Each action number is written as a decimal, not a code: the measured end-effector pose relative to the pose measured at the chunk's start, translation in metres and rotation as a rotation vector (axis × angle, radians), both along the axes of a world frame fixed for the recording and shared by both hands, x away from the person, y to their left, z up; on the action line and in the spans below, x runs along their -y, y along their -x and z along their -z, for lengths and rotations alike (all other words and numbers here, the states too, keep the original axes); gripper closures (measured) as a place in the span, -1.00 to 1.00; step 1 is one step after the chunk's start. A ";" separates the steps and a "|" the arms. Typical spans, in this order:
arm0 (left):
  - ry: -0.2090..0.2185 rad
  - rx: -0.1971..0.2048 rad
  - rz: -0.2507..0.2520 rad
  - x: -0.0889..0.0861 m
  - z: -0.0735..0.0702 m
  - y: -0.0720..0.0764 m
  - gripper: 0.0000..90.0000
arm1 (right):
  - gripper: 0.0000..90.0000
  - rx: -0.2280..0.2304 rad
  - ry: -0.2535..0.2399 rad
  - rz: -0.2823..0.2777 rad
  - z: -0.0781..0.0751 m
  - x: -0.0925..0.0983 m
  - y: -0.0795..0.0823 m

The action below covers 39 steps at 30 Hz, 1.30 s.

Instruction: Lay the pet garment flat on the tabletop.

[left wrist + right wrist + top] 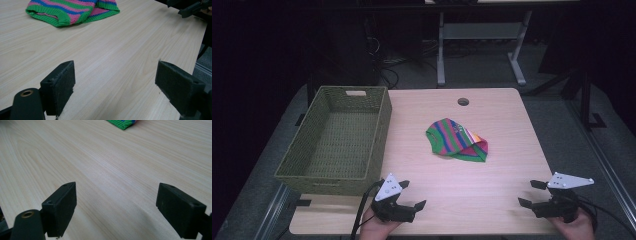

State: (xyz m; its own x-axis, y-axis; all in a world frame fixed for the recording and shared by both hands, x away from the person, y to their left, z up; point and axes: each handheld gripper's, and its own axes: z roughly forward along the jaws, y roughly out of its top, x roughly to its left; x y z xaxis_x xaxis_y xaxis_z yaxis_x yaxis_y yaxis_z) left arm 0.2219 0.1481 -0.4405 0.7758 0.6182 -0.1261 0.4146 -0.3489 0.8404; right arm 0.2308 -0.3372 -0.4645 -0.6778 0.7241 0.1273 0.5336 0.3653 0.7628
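A folded knit garment (458, 140) with green, pink and blue stripes lies near the middle of the light wooden table (492, 185). My left gripper (411, 195) rests open near the front edge, left of centre, with nothing between its jaws. My right gripper (529, 193) is open at the front right, also empty. In the left gripper view (115, 85) the garment (72, 11) lies ahead and to the left, well clear of the jaws. The right gripper view (116, 207) catches just a green corner of the garment (122, 123) at the top edge.
An empty green woven basket (339, 142) stands on the table's left side, close to my left gripper. A round cable hole (463, 102) sits near the far edge. Desk legs (441, 50) and cables stand on the dark floor beyond.
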 end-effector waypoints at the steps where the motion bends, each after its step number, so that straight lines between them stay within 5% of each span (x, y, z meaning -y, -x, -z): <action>1: 0.006 -0.006 0.001 0.000 0.001 0.000 -0.64 | -0.63 -0.003 0.001 0.004 0.001 0.001 -0.001; 7: 0.011 -0.014 0.012 0.000 0.002 -0.002 -0.63 | -0.63 -0.026 0.003 0.020 0.003 0.005 -0.003; 39: -0.002 -0.019 0.027 -0.002 0.002 -0.005 -0.63 | -0.66 0.027 -0.001 -0.037 -0.010 -0.022 -0.018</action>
